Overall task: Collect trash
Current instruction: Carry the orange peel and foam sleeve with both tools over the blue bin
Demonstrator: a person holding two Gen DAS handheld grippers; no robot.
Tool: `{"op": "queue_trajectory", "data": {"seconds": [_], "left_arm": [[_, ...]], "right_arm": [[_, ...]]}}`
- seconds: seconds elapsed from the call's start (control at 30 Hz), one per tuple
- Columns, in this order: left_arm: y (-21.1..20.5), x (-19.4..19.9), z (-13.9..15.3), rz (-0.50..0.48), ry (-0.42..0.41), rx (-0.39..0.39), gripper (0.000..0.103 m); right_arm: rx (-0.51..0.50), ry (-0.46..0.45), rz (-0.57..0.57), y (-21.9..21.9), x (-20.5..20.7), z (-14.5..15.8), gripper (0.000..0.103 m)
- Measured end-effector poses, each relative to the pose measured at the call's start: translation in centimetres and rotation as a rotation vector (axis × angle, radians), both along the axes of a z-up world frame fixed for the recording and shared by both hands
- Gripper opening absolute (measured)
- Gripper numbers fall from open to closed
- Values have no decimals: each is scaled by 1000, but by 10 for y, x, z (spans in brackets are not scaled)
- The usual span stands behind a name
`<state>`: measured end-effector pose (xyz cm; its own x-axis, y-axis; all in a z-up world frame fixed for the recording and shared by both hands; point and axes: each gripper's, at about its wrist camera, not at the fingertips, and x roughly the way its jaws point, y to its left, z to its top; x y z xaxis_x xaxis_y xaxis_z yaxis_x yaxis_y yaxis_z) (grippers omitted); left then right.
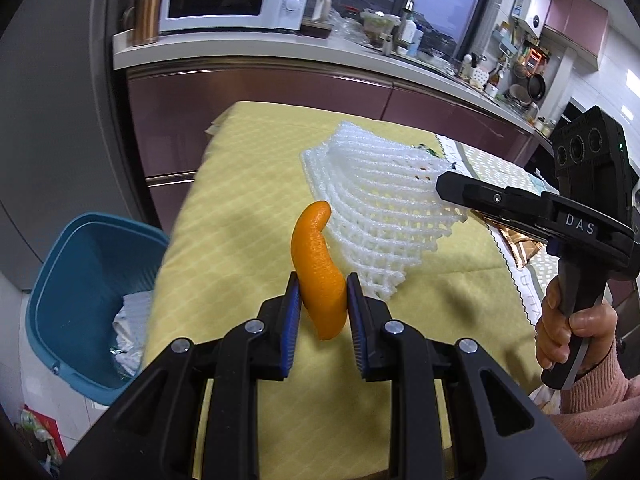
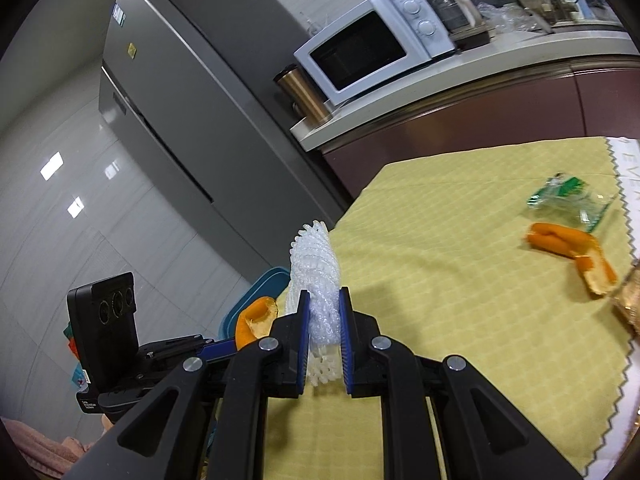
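The left hand-held gripper [image 1: 320, 292] clamps an orange peel [image 1: 318, 268], the right hand-held gripper [image 2: 324, 312] clamps foam netting [image 2: 318, 272], with another peel [image 2: 568, 246] and a wrapper [image 2: 568, 196] lying on the worktop [image 2: 460, 280] and a blue bin [image 1: 80, 280] beside it.

Yellow-clothed table [image 2: 460, 240] bears orange peel [image 2: 572, 248], green wrapper [image 2: 568, 196].

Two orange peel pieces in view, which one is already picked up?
The curved orange peel strip clamped upright in the left gripper. The other flattened orange peel piece lies loose on the yellow tablecloth beside the clear green-printed wrapper.
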<state>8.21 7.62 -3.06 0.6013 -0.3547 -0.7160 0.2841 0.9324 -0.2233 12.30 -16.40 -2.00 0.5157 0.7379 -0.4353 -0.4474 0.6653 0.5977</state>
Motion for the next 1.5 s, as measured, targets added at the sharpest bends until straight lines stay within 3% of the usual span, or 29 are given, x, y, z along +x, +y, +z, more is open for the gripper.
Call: {"op": "queue_trajectory", "data": {"seconds": [1.03, 1.5], "left_arm": [[109, -7, 16, 219, -23, 40, 23], [153, 1, 2, 316, -1, 56, 23]], "right_arm": [[-9, 0, 197, 107, 27, 15, 12], [-14, 25, 238, 150, 46, 14, 12]]}}
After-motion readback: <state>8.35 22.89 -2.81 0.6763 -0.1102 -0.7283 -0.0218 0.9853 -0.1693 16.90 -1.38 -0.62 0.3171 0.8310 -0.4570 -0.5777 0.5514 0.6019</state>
